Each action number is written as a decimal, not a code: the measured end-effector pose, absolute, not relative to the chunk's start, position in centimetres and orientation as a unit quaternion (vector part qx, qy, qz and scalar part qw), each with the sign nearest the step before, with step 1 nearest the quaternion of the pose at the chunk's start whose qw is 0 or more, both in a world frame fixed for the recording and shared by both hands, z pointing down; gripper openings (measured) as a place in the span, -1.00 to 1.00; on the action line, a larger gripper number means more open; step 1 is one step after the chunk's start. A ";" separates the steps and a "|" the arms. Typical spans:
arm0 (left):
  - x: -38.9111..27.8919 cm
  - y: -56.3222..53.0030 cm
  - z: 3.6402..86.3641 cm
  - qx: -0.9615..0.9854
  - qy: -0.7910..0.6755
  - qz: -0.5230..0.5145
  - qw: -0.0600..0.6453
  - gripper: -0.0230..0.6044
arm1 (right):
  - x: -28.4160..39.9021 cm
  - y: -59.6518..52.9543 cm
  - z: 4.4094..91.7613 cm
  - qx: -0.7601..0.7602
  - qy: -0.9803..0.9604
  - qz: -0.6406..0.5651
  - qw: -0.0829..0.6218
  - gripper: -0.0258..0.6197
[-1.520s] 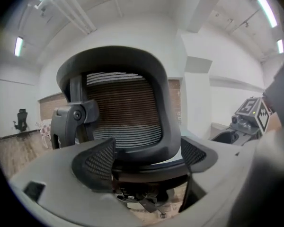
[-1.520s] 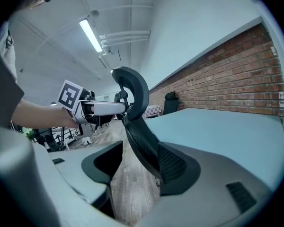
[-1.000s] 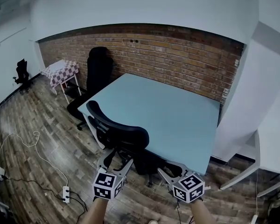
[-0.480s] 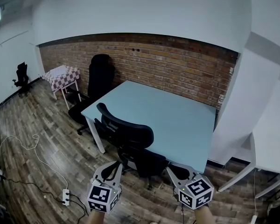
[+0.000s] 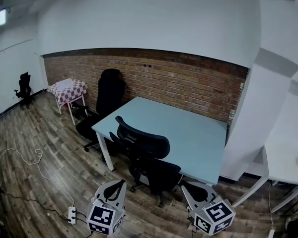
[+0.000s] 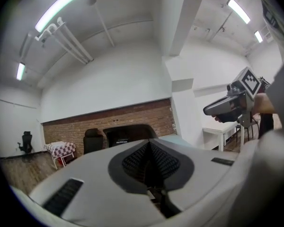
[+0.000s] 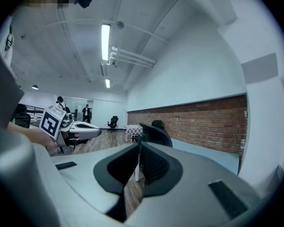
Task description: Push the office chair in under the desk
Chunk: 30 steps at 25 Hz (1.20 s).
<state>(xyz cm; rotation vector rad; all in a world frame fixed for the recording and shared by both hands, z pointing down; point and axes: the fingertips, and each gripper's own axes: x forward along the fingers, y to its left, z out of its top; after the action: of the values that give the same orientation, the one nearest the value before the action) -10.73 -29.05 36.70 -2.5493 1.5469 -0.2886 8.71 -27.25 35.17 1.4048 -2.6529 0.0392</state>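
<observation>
Head view: the office chair [image 5: 148, 155] stood at the near edge of the light-blue counter [image 5: 193, 133], its backrest toward the camera and its seat partly under the top. A second black chair [image 5: 108, 95] stood at the counter's far-left corner against the brick wall [image 5: 188, 81], with a small checked table [image 5: 67, 89] just beside it. A white cable [image 5: 27, 157] and a power strip [image 5: 72, 213] lay on the wooden floor [image 5: 49, 143], well to the left of the chair; nothing stood between the chair and the counter. A white table [image 5: 288, 152] stood at the right. Against a second before, both tools had dropped back from the backrest, and their spread jaws had come together. The left tool [image 5: 116, 186] and right tool [image 5: 189, 188] hung low, apart from the chair.

Left gripper view: the left tool's jaws met fully, with nothing between them. The chair's dark backrest showed beyond them, untouched.

Right gripper view: the right tool's jaws stood all but together, a thin slit left, gripping nothing; the chair lay ahead, clear of them
</observation>
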 end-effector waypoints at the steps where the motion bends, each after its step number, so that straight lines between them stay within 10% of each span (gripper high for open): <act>1: -11.1 -28.5 36.4 -0.849 0.516 -0.093 0.074 -0.89 | 8.5 -26.6 34.7 0.470 -0.880 0.008 0.070 -0.80; 30: -15.5 -19.2 31.5 -0.862 0.498 -0.068 0.071 -0.89 | 4.0 -17.4 30.0 0.495 -0.864 -0.023 0.091 -0.82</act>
<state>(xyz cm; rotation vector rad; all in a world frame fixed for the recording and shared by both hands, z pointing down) -15.53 -19.19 31.46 -2.5912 1.4964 -0.2040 3.99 -17.41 29.98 1.4698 -2.5674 -0.0686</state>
